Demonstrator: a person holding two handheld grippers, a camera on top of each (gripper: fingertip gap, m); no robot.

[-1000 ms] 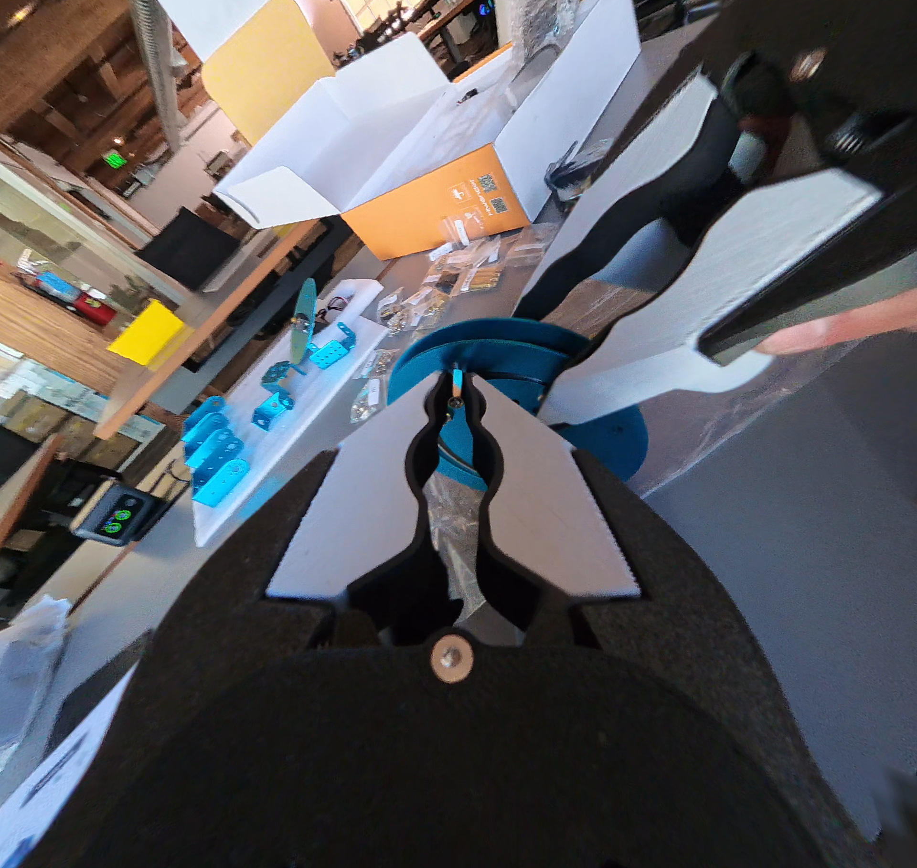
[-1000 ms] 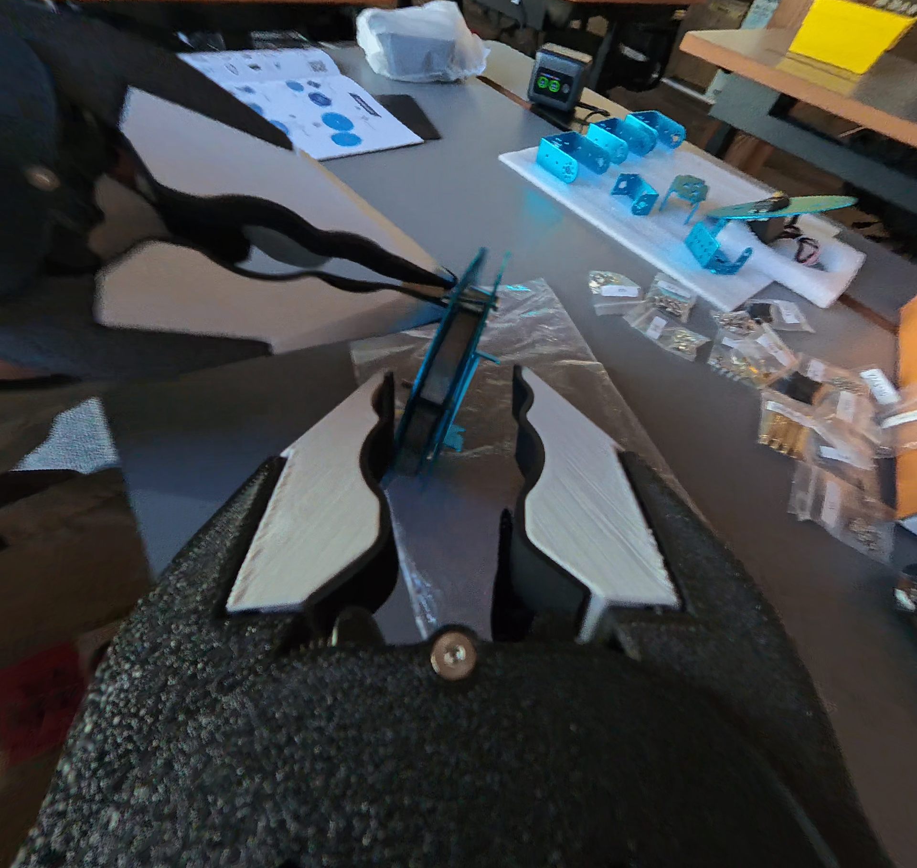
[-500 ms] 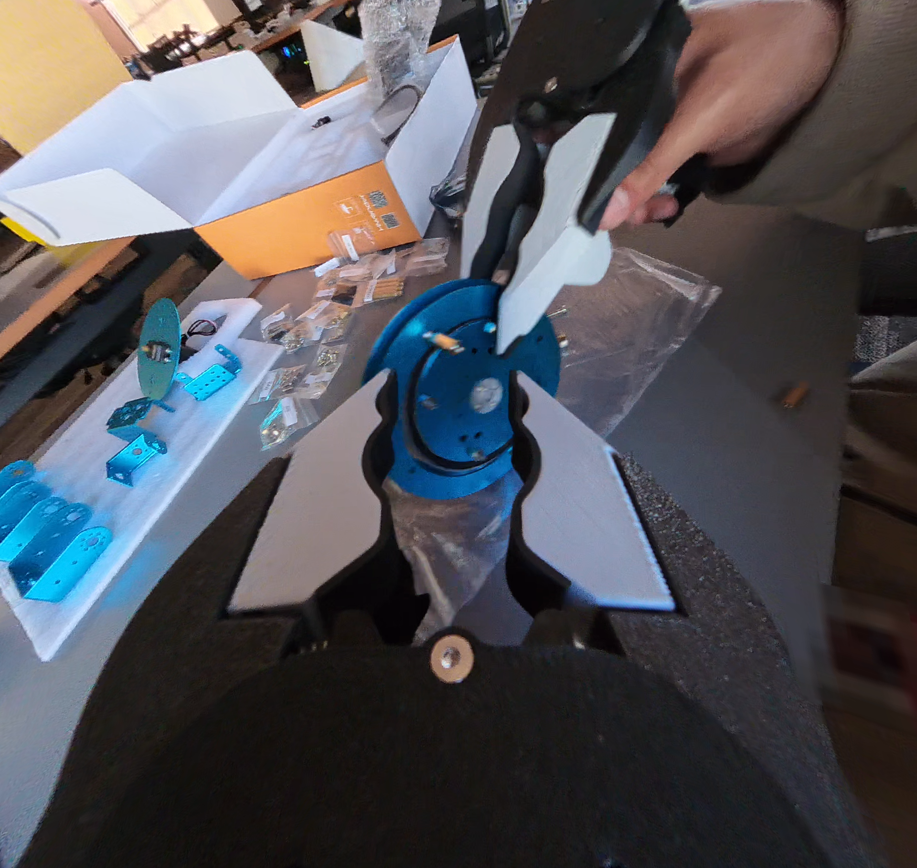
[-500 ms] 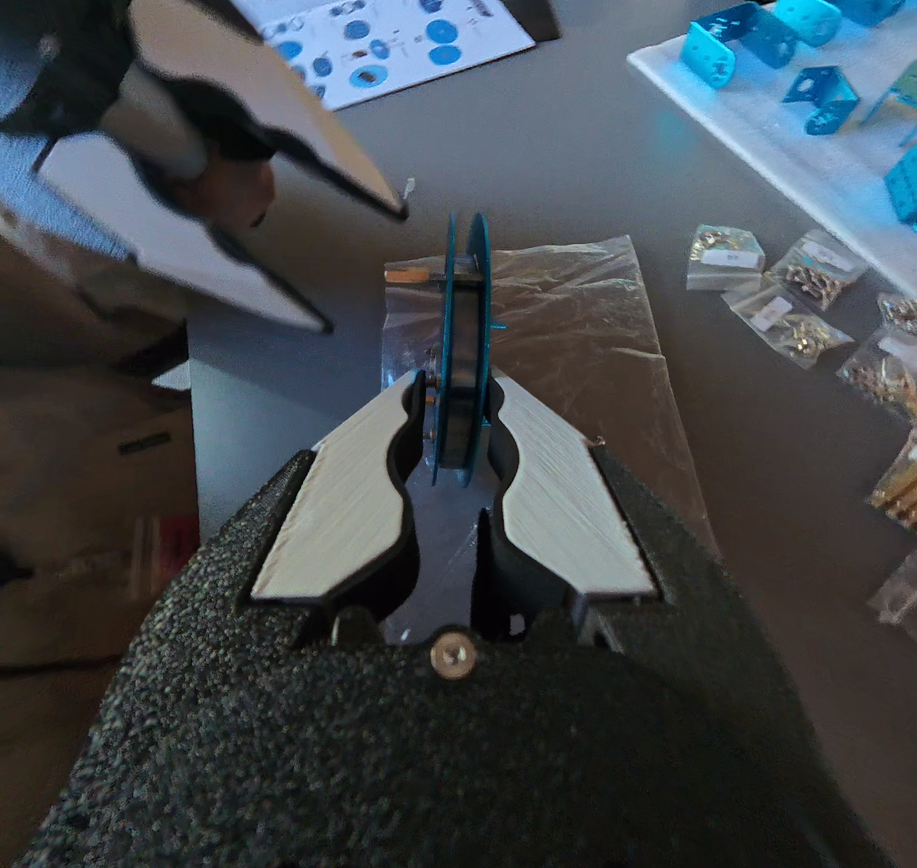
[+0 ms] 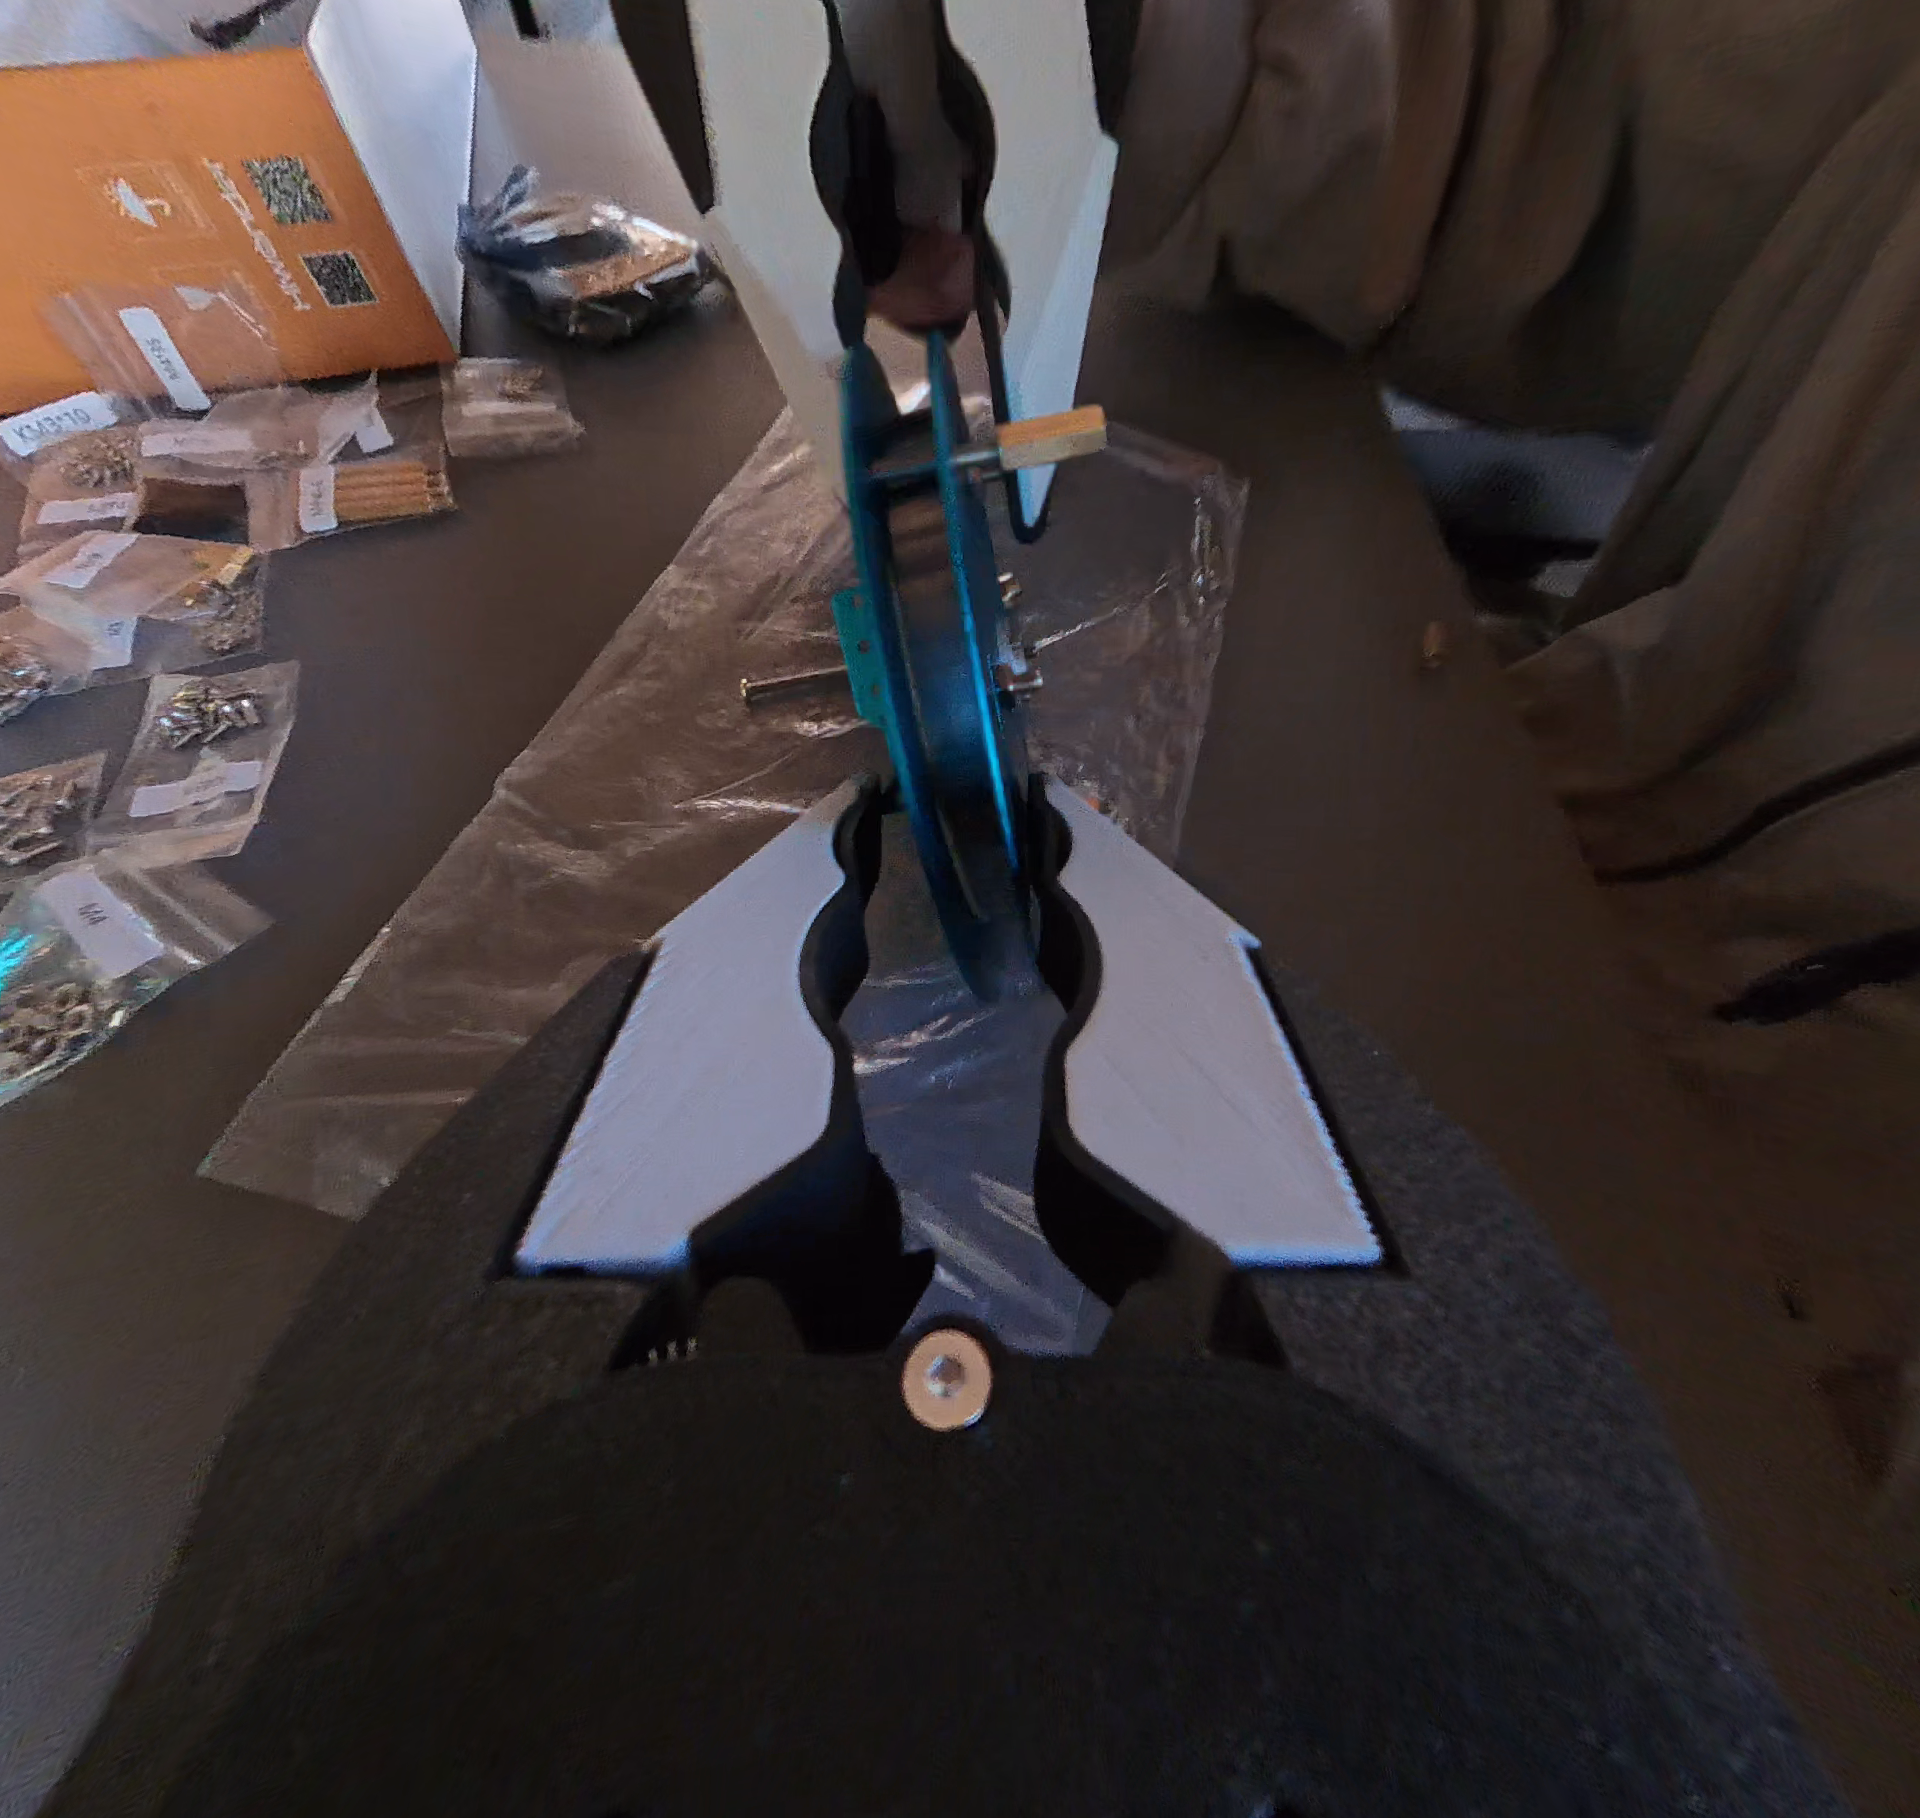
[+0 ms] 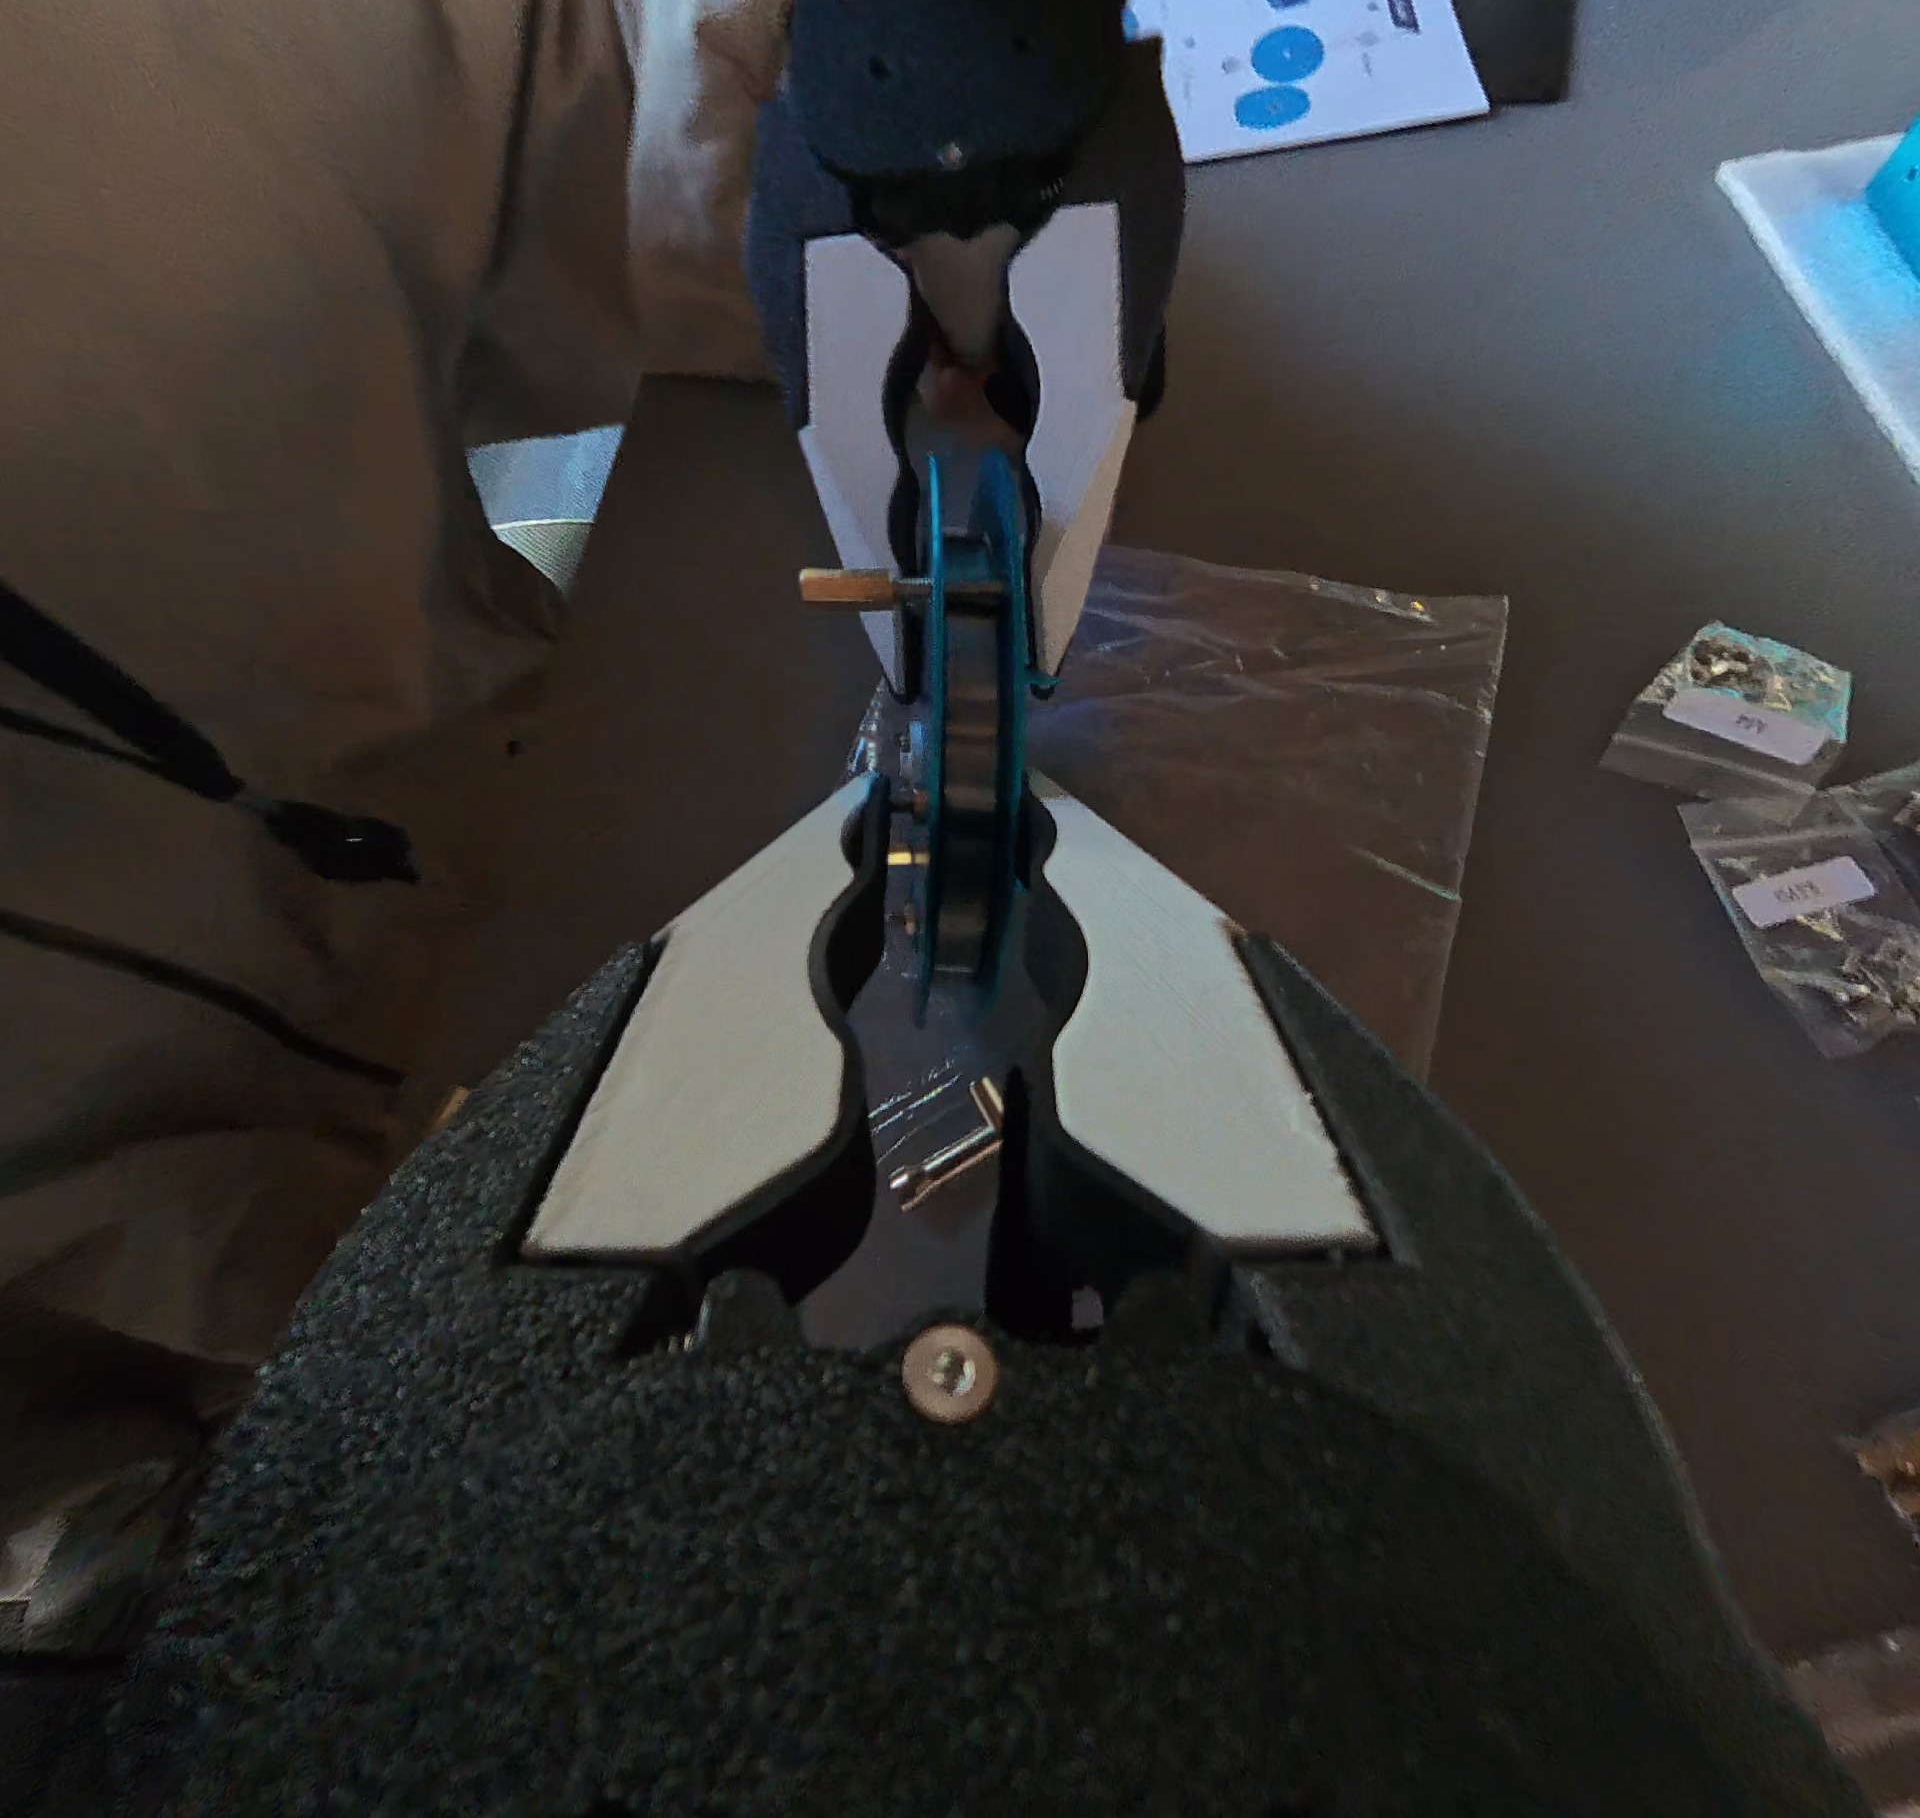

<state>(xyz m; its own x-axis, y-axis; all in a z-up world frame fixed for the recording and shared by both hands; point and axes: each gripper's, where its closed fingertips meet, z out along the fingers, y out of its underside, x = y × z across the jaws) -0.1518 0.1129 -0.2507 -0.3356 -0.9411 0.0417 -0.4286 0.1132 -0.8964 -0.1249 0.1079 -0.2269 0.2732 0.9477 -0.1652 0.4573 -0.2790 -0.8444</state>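
Note:
A blue double-disc assembly point(image 5: 925, 688) is held upright and edge-on above a clear plastic bag point(image 5: 623, 833) on the dark table. My left gripper point(image 5: 951, 812) is shut on its near edge. My right gripper point(image 5: 925, 345) faces it and is shut on the far edge. In the right wrist view my right gripper point(image 6: 961, 802) grips the assembly point(image 6: 971, 729), with the left gripper point(image 6: 971, 563) opposite. A brass standoff point(image 5: 1049, 438) sticks out sideways from the assembly, also seen in the right wrist view point(image 6: 836, 586). A loose screw point(image 5: 790, 690) lies on the bag.
An orange and white box point(image 5: 187, 210) and several small bags of hardware point(image 5: 197, 729) lie to the left. A person in beige clothing point(image 5: 1558, 314) sits close behind. An instruction booklet point(image 6: 1299, 33) and a white foam tray point(image 6: 1829, 230) lie on the table. The gap from one gripper's tips to the other's is roughly 4 cm.
My left gripper has swung round to face the right gripper and closed on the disc assembly's edge. The right gripper keeps its hold and has turned toward the person.

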